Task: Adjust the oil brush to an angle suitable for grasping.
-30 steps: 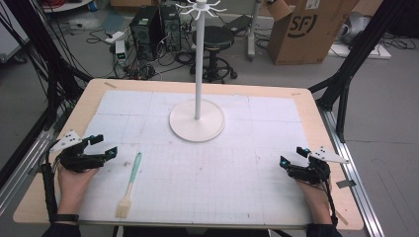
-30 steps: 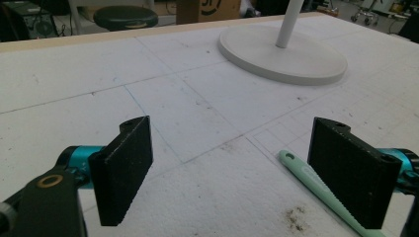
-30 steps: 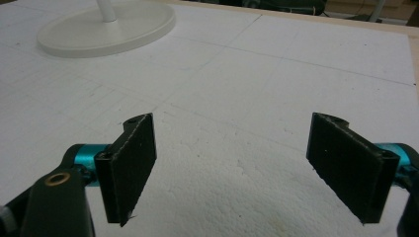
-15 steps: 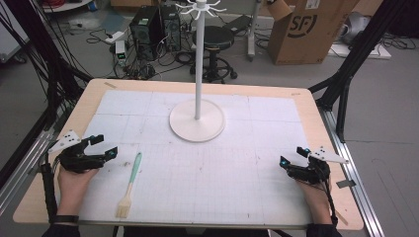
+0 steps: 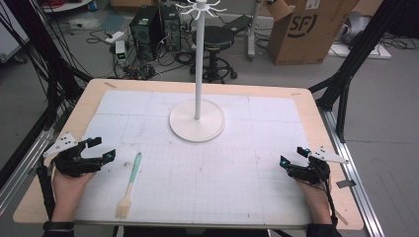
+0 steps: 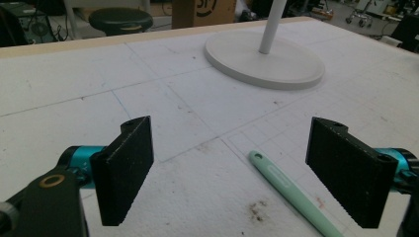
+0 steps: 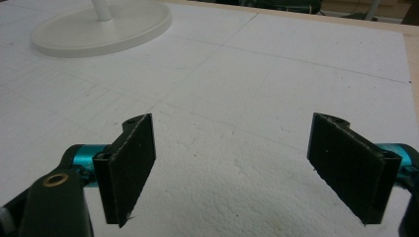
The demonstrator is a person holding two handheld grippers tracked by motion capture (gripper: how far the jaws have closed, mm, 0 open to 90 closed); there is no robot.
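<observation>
**Brush lies just off the left claw**

The left claw (image 5: 101, 149) rests near the desk's left edge, jaws wide apart and empty. Just beside it, toward the desk's middle, lies the brush (image 5: 129, 184), flat on the white mat (image 5: 257, 182). Its long axis runs from the front edge toward the back, slightly tilted: bristles near the front edge, green handle tip pointing back, about level with the claw. In the left gripper view the handle (image 6: 291, 191) slants between the jaws, nearer the right one and not touching either.

The right claw (image 5: 292, 156) sits near the right edge, jaws also wide apart and empty, well apart from the brush. The left is plainly the nearer one; a short sideways reach should bring its jaws across the handle.

The stand (image 5: 197, 120) rises mid-desk toward the back edge.
</observation>
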